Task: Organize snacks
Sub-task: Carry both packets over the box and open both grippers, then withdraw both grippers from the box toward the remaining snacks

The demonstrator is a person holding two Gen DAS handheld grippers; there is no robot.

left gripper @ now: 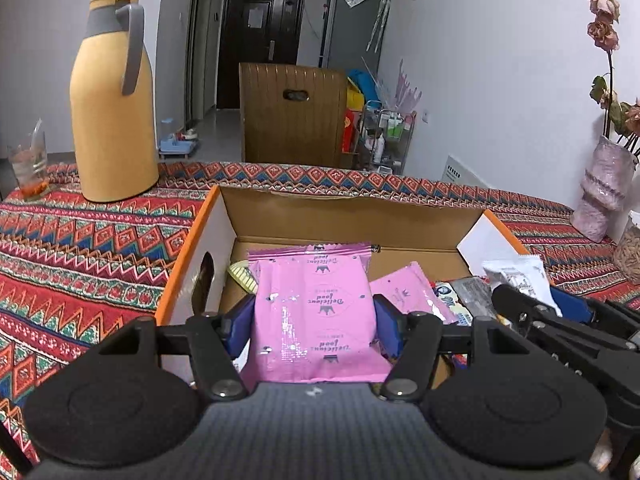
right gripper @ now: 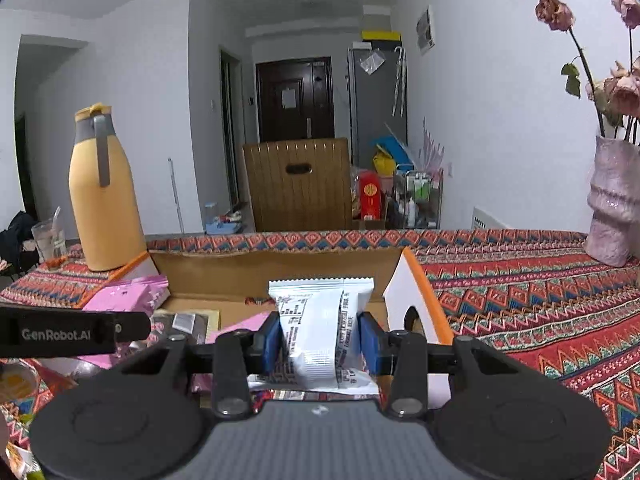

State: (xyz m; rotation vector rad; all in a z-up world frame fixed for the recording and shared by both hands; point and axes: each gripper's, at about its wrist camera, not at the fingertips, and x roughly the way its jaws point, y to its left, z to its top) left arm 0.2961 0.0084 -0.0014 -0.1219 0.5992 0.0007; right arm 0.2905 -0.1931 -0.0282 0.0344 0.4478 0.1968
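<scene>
Grippers: left (left gripper: 315,312) clamps one pink packet (left gripper: 316,300) | right (right gripper: 319,342) clamps one white packet (right gripper: 320,332)

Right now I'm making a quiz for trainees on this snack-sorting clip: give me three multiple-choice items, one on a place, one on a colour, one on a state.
1. Where does the yellow jug stand?
A. inside the box
B. on the patterned cloth beside the box
C. on the floor

2. What colour is the packet in the left claw?
A. pink
B. green
C. black

3. How is the right claw?
A. open and empty
B. shut on a white packet
C. shut on a glass

Answers: 1 B, the jug sits on the patterned cloth left of the cardboard box. 2 A, the pink packet sits between its pads. 3 B, its pads pinch the white packet.
</scene>
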